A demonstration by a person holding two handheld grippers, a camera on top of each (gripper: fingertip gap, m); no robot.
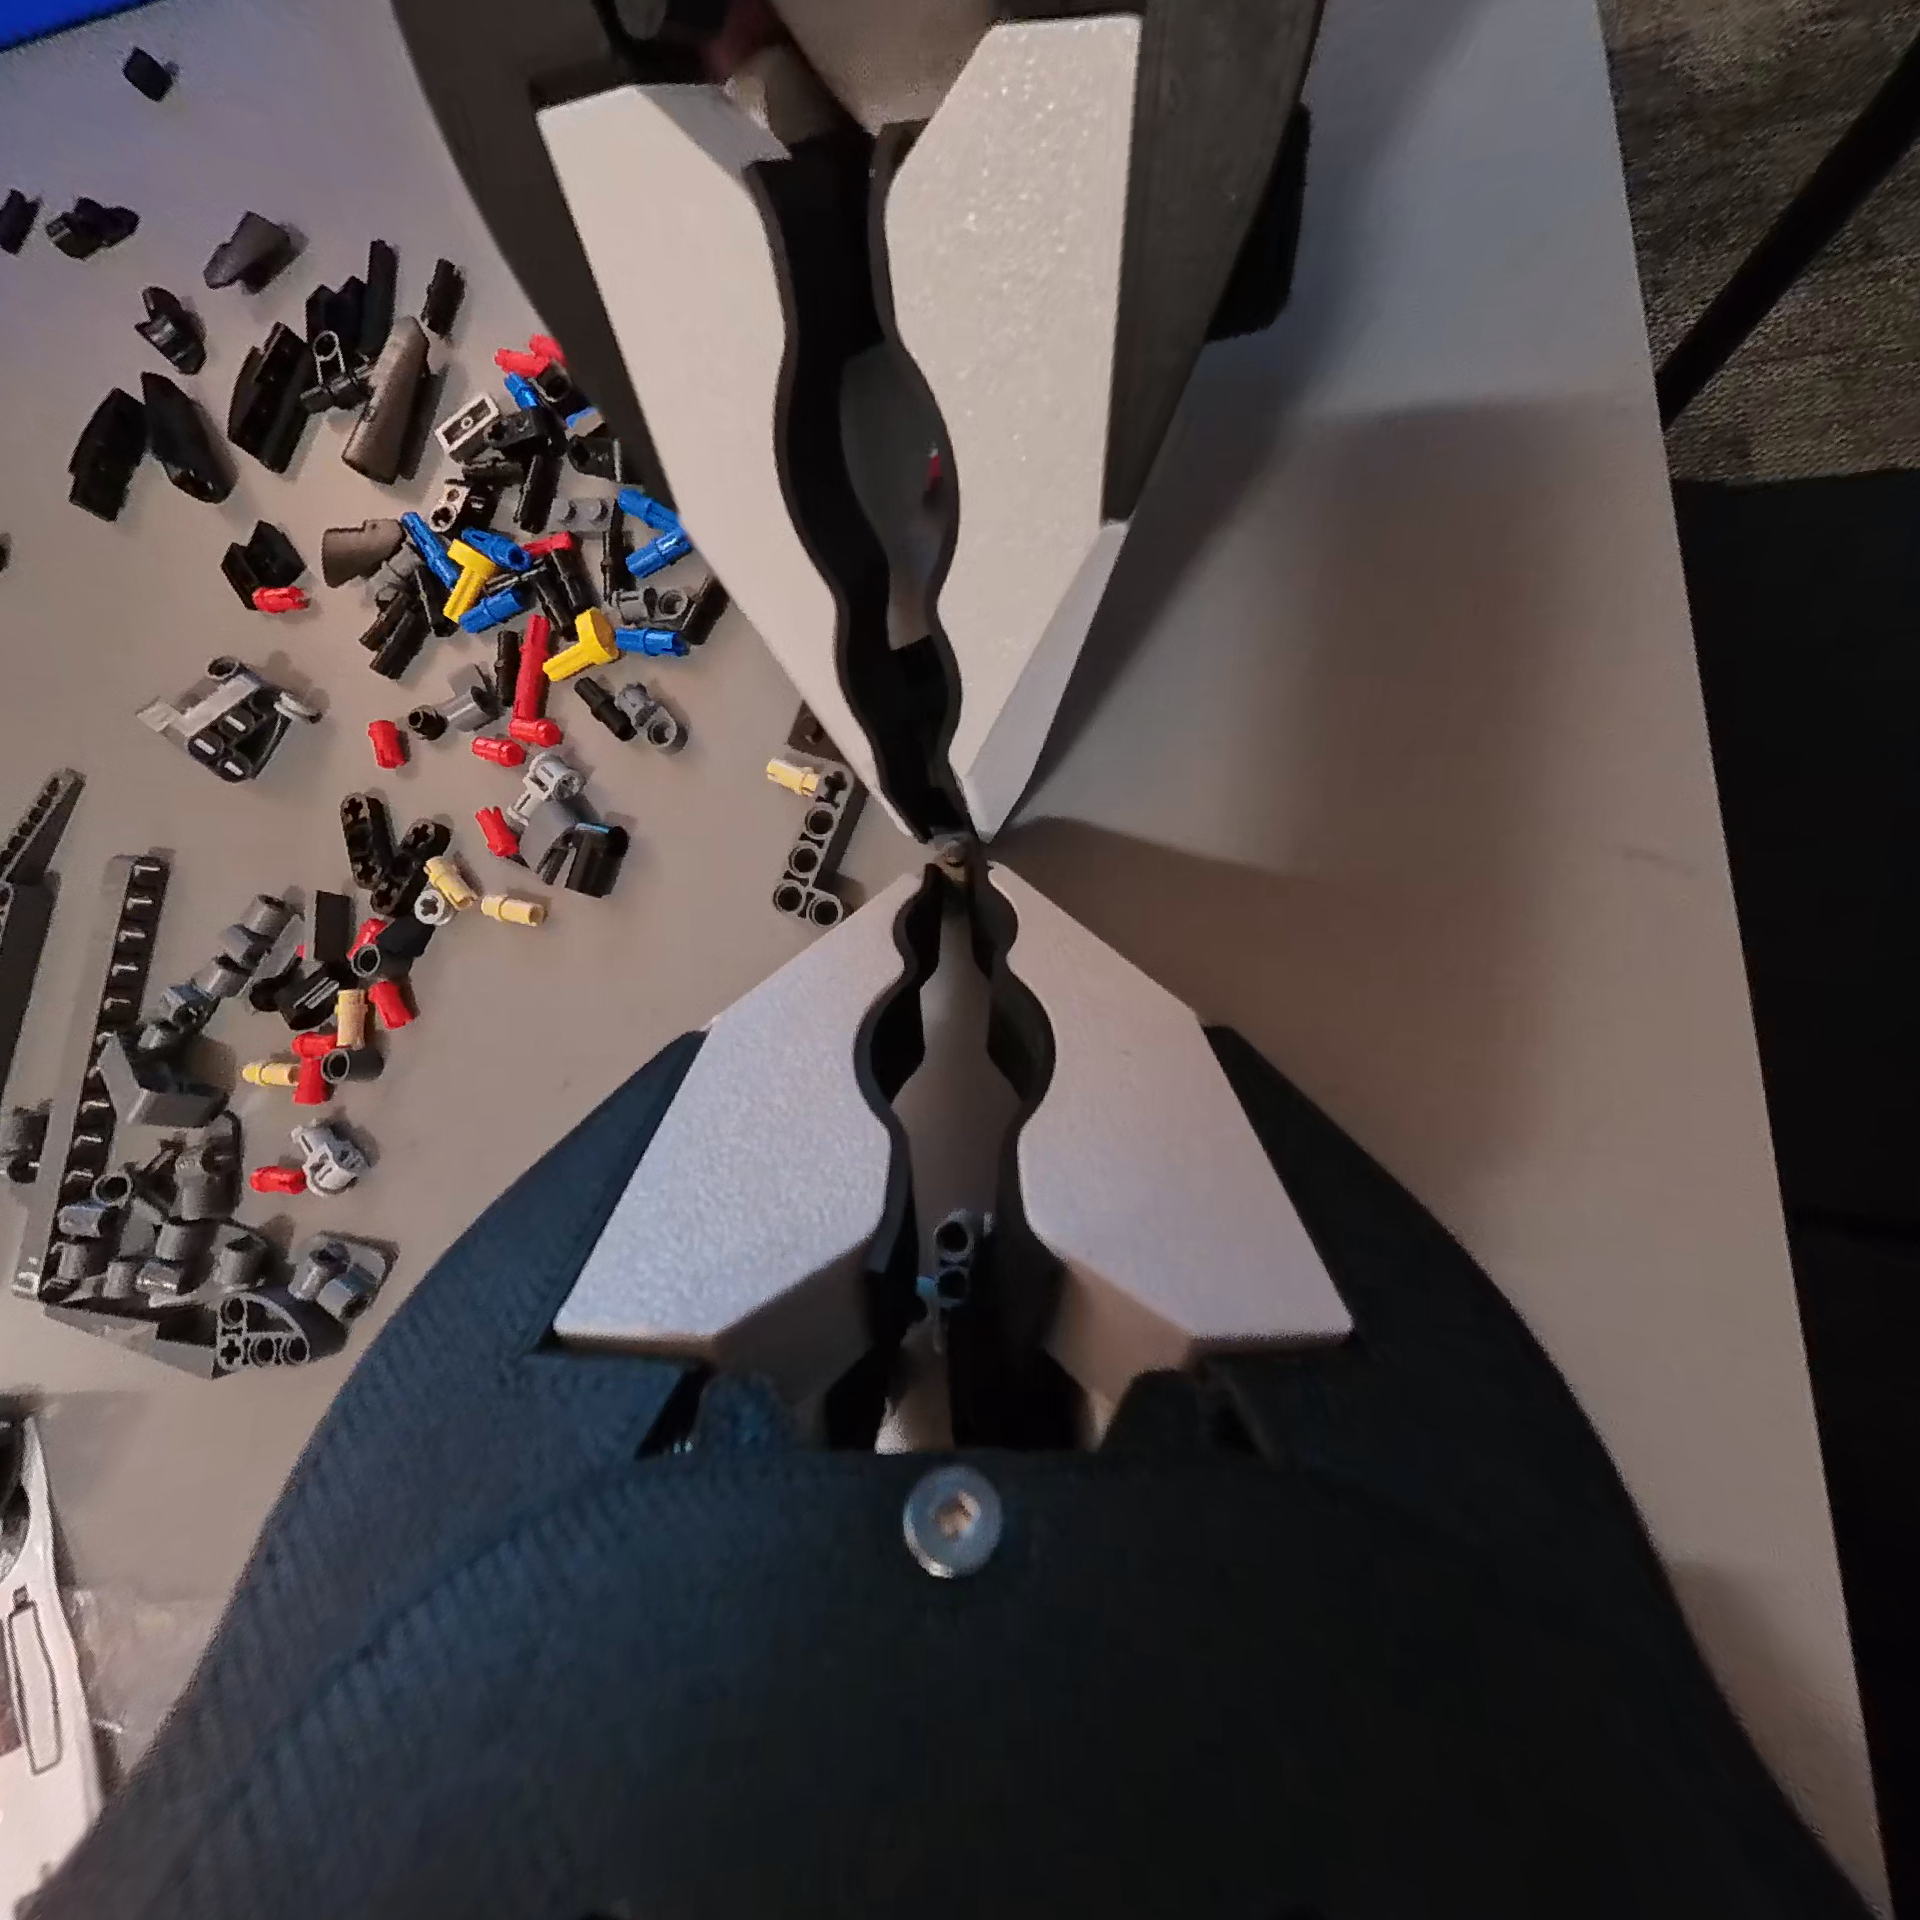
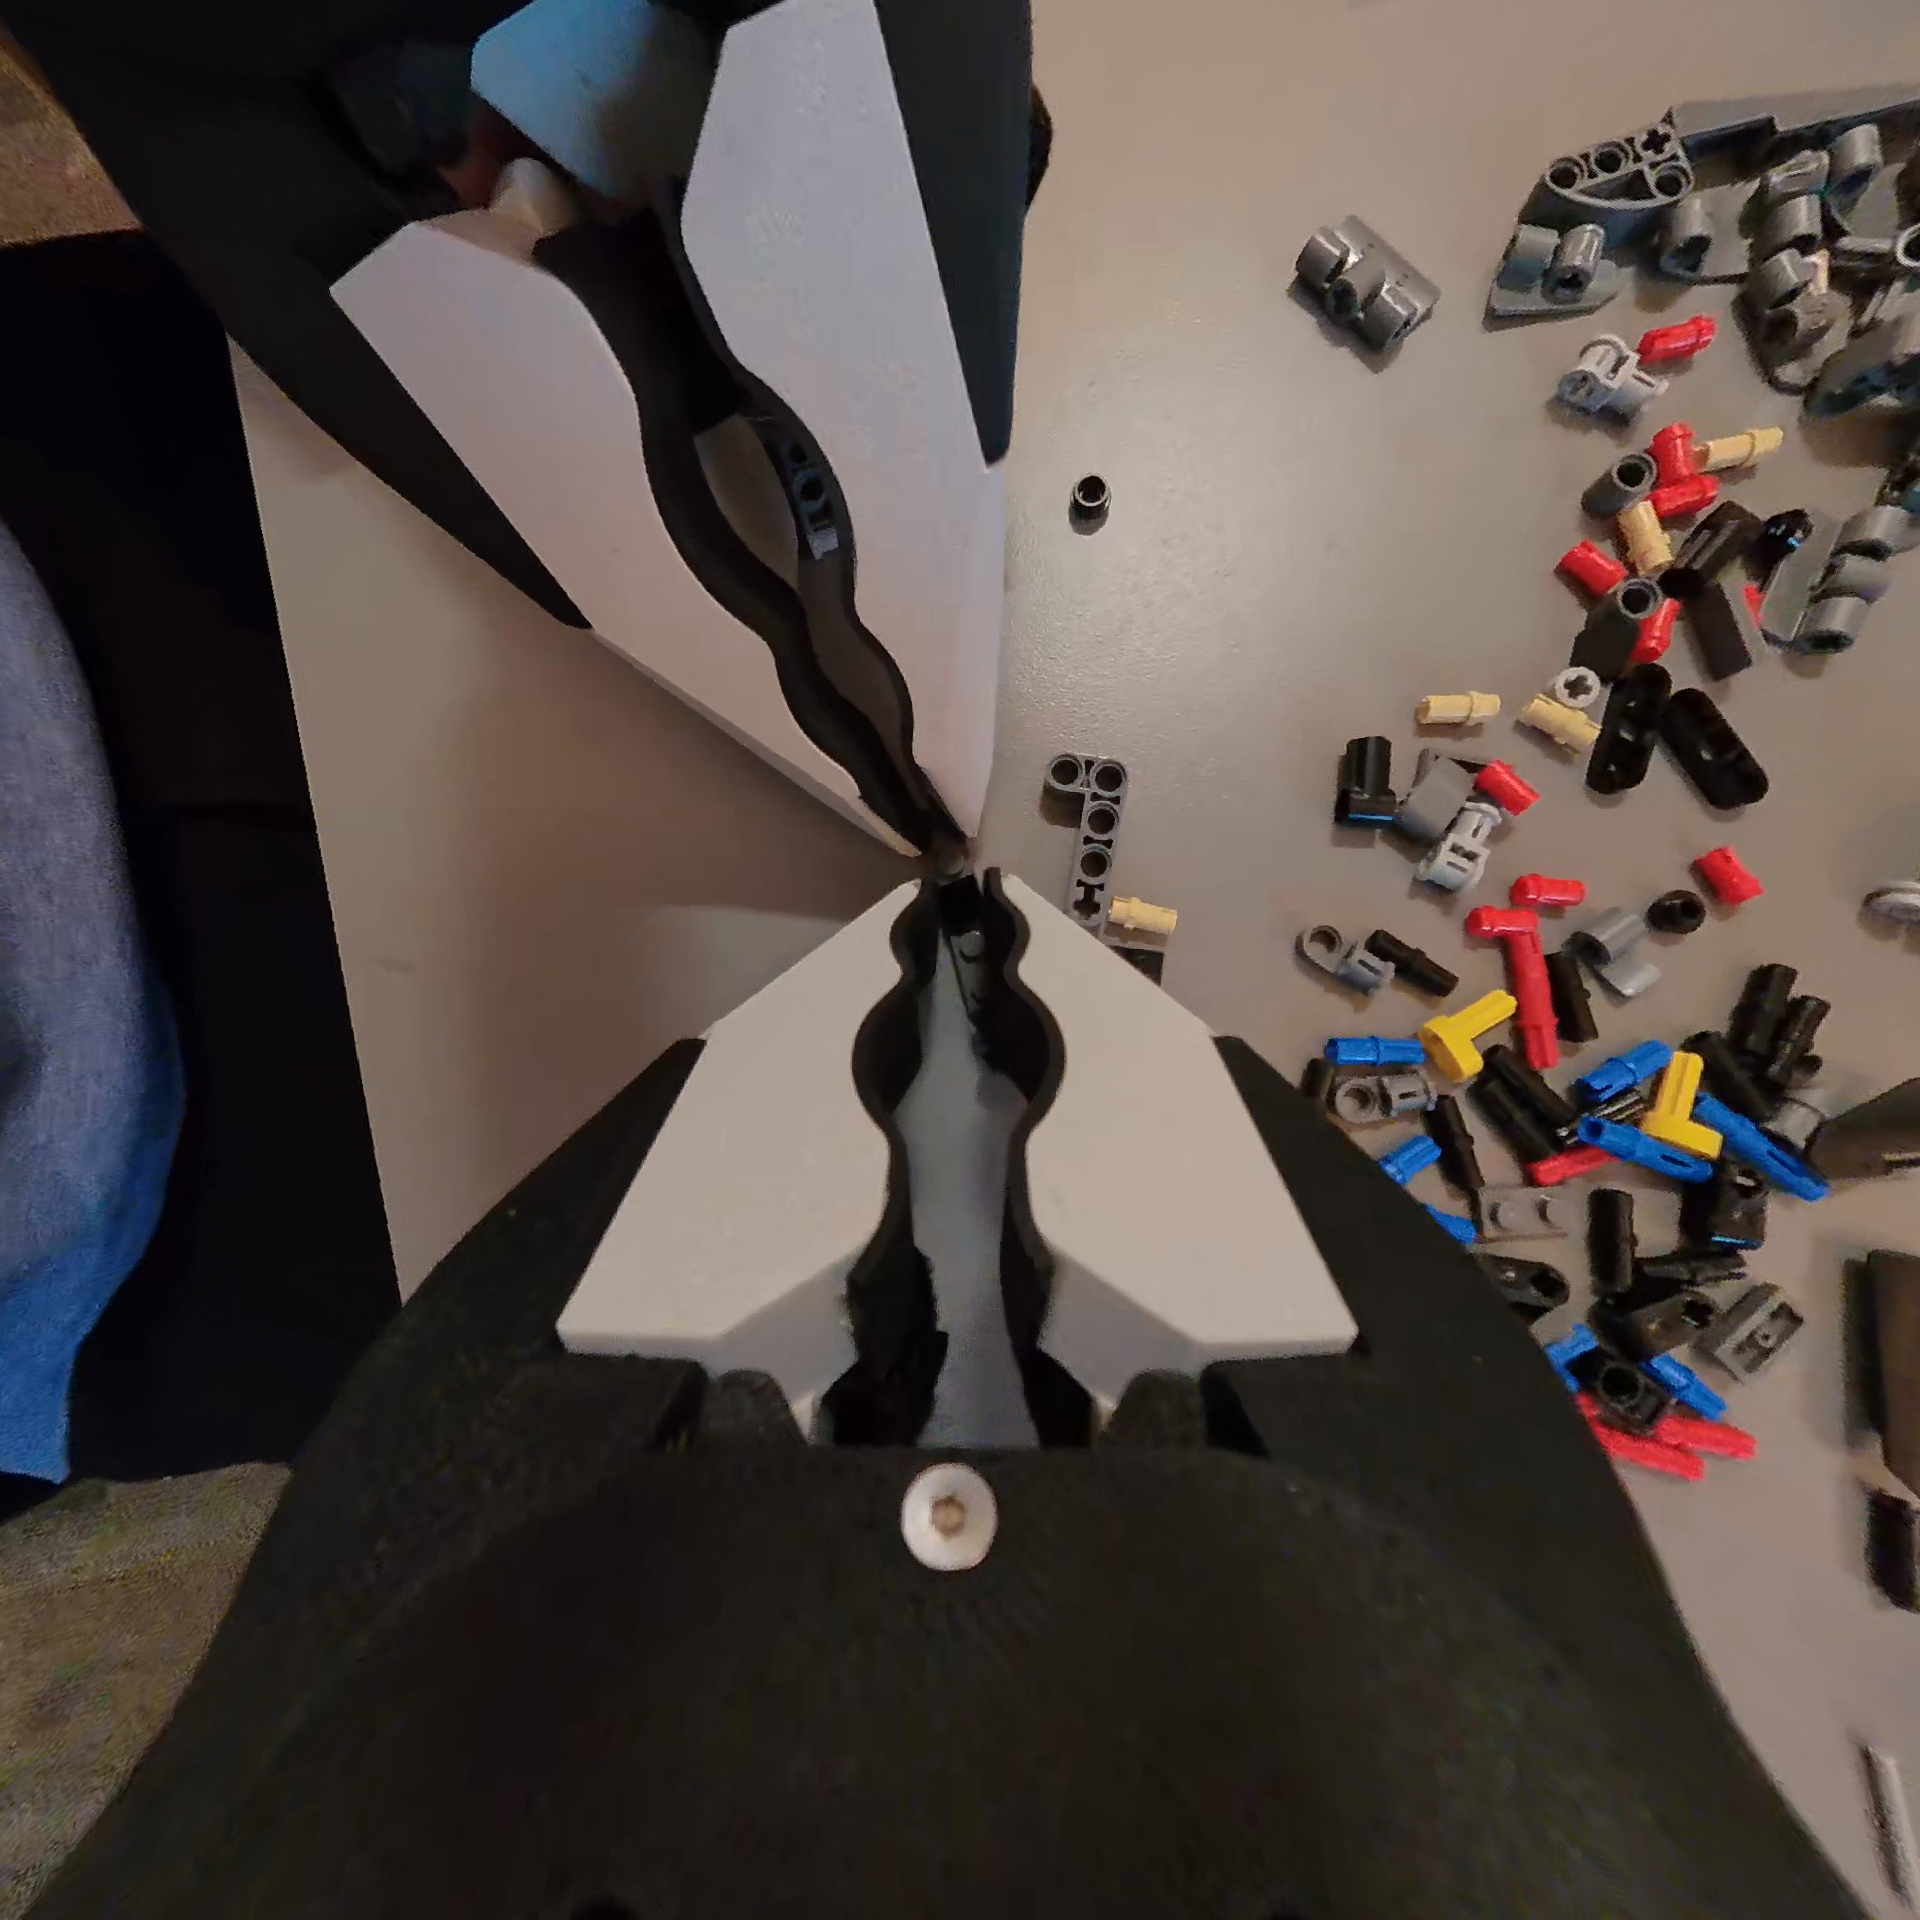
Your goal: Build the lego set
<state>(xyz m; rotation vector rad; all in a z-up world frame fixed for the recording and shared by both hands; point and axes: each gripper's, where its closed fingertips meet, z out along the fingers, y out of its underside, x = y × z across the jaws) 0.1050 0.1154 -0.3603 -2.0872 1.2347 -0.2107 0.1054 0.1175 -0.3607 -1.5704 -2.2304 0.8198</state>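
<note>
My left gripper (image 1: 951,885) is shut on a dark grey holed beam (image 1: 951,1262), which sits deep between its fingers. My right gripper (image 2: 954,885) is shut on a thin black piece (image 2: 966,966). The two grippers meet tip to tip above the grey table (image 1: 1299,727). A small tan stub (image 1: 951,847) shows where the tips touch. The right gripper (image 1: 940,821) comes in from the top of the left wrist view. The left gripper (image 2: 930,831) comes in from the top of the right wrist view, with its beam (image 2: 810,499) showing.
A grey L-shaped beam (image 1: 821,847) and a tan pin (image 1: 795,774) lie just beside the tips. A spread of loose black, grey, red, blue and yellow pieces (image 2: 1610,1091) covers the table on that side. The table edge (image 1: 1662,520) is close on the other side. A booklet (image 1: 31,1662) lies at the lower left. The grippers are tip to tip, or close to it.
</note>
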